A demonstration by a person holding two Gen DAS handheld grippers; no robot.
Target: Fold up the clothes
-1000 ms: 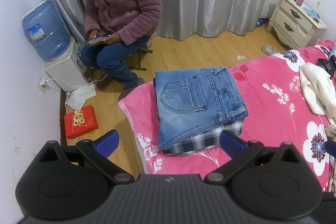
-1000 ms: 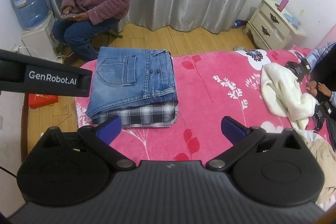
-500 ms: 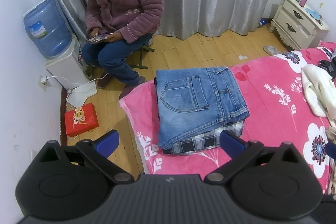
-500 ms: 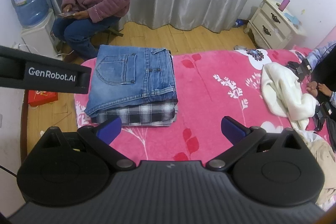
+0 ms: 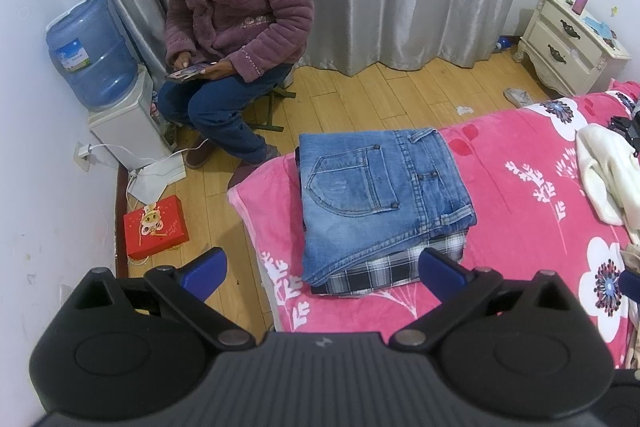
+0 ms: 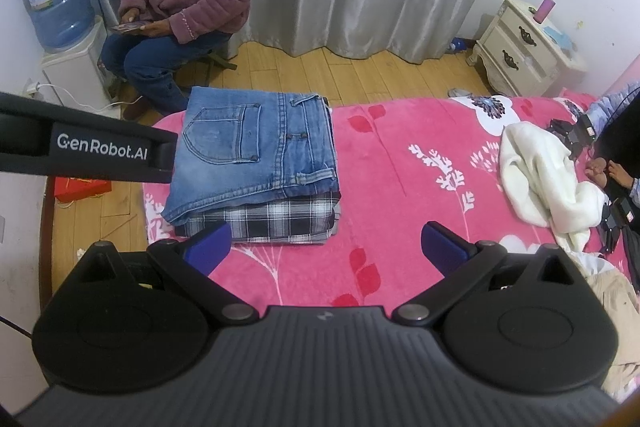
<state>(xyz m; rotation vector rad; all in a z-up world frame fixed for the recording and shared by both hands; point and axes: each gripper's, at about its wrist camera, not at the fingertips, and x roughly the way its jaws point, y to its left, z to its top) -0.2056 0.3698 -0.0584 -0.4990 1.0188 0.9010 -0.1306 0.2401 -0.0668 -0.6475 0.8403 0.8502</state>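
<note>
Folded blue jeans (image 5: 376,199) (image 6: 256,151) lie on top of a folded plaid garment (image 5: 384,267) (image 6: 272,219) at the left end of a pink flowered bed (image 5: 520,211) (image 6: 400,163). An unfolded white garment (image 5: 604,175) (image 6: 544,179) lies crumpled further right on the bed. My left gripper (image 5: 324,267) is open and empty, held above and in front of the stack. My right gripper (image 6: 326,247) is open and empty, above the bed just right of the stack. The left gripper's body (image 6: 80,147) shows in the right wrist view.
A seated person in a purple jacket (image 5: 236,11) looks at a phone by the curtain. A water dispenser (image 5: 100,75), a red box (image 5: 154,227) and a cream nightstand (image 5: 572,43) stand on the wooden floor. Another person's hand (image 6: 608,171) and dark gear lie at the bed's right.
Both grippers have tilted or drawn back slightly, so the scene sits a little lower in view. Nothing on the bed has moved. Both stay open.
</note>
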